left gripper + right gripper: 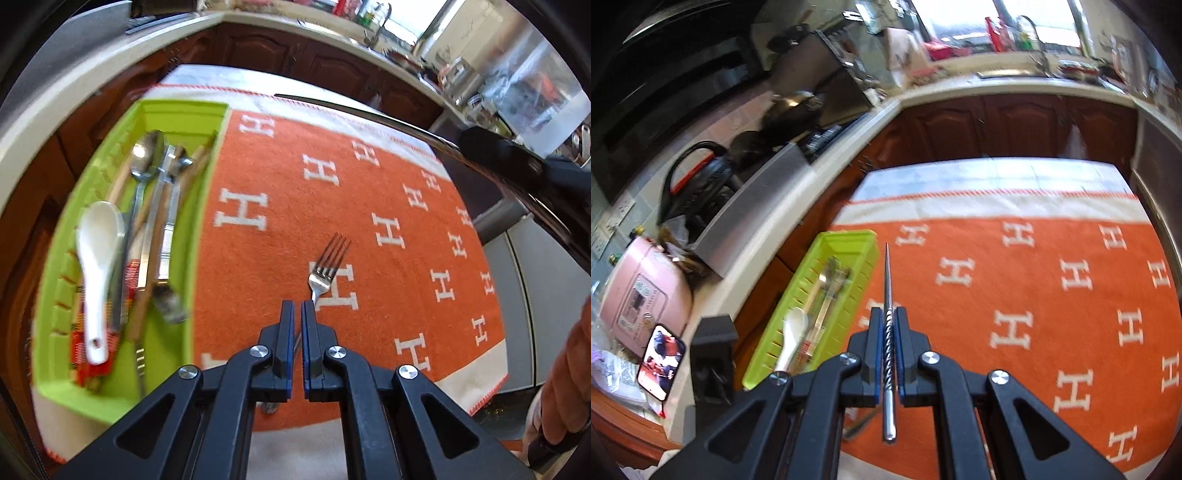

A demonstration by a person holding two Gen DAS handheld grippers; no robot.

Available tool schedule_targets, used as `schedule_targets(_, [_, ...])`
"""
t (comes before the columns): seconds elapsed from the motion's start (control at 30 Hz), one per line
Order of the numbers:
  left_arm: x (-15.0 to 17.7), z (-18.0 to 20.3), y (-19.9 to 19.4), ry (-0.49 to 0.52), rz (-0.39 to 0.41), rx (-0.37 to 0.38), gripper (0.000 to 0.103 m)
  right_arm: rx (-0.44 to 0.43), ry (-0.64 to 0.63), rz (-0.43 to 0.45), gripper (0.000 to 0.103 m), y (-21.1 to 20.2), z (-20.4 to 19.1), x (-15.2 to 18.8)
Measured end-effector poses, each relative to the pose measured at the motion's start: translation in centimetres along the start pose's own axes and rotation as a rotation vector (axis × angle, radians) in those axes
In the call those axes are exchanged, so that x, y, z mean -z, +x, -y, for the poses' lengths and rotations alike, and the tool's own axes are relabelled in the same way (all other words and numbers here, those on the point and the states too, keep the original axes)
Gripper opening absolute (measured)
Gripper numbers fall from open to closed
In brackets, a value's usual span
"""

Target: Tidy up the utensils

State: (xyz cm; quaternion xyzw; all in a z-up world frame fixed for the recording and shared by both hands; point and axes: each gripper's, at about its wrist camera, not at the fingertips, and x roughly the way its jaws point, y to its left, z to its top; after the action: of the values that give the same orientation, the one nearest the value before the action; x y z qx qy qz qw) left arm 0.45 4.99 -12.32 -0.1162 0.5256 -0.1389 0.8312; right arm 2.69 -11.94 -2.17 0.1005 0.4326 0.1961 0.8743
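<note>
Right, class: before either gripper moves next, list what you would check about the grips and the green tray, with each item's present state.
1. Left gripper shut on fork: ok.
2. Fork lifted off orange cloth: cannot tell.
3. Right gripper shut on twisted metal stick: ok.
4. Stick sits lengthwise between the fingers: ok.
5. Green tray has bare room at its far end: ok.
6. Tray steady on the cloth: cannot tell.
</note>
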Motion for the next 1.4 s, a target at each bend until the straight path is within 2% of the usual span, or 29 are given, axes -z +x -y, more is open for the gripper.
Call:
schedule_targets(0.2, [-0.5, -3.8, -4.7, -0.083, 0.087, -0.076, 0.002, -0.019, -0.064, -0.034, 0.005, 3.6, -4.7, -2.2])
schedule_targets(0.3, [-0.6, -6.0, -5.8, -0.124, 0.109, -0.147, 0.002, -0.019, -0.071, -0.094, 0.006, 7.2, -6.5, -2.5])
schedule_targets(0.4, [-0.6, -8.1, -6.3, -0.172, 0.112, -0.186, 0.003, -0.053, -0.073, -0.221, 0.007, 10.7, -8.0, -1.4])
schedule_targets(0.57, [-0.5, -9.1, -6.5, -0.186, 0.117, -0.205, 0.005, -0.094, -0.093, -0.24, 0.007, 10.7, -8.6, -0.1])
schedule_targets(0.67, [-0.8, -9.2, -6.2, -0.183, 0.118, -0.189, 0.007, -0.103, -0.094, -0.238, 0.007, 9.9, -7.7, 0.1])
schedule_targets(0.73, [-0.8, -9.0, -6.1, -0.173, 0.125, -0.184, 0.01, -0.1, -0.084, -0.238, 0.007, 9.3, -6.6, 0.3])
schedule_targets(0.8, [-0.9, -8.6, -6.0, -0.159, 0.131, -0.181, 0.019, -0.094, -0.082, -0.237, 0.007, 8.7, -5.6, 0.6])
schedule_targets(0.93, [-1.2, -7.8, -5.7, -0.135, 0.132, -0.169, 0.022, -0.045, -0.103, -0.219, 0.007, 7.5, -3.5, 1.6])
schedule_targets(1.03, [-1.3, -6.9, -5.6, -0.107, 0.138, -0.148, 0.035, -0.034, -0.097, -0.214, 0.009, 6.8, -1.9, 2.4])
schedule_targets(1.1, [-1.4, -6.2, -5.6, -0.086, 0.152, -0.147, 0.051, -0.037, -0.074, -0.205, 0.016, 6.3, -0.5, 2.9])
schedule_targets(1.13, [-1.4, -5.7, -5.5, -0.072, 0.164, -0.148, 0.054, -0.035, -0.067, -0.202, 0.018, 6.1, 0.0, 3.2])
schedule_targets(1.2, [-1.3, -4.9, -5.6, -0.057, 0.178, -0.144, 0.068, -0.026, -0.043, -0.194, 0.024, 5.8, 1.2, 3.8])
schedule_targets(1.3, [-1.3, -3.6, -5.2, -0.032, 0.195, -0.133, 0.081, -0.01, -0.01, -0.195, 0.025, 5.8, 2.9, 4.6])
schedule_targets(1.4, [-1.3, -2.1, -4.1, 0.0, 0.189, -0.133, 0.086, -0.001, 0.023, -0.205, 0.026, 6.1, 4.6, 5.4])
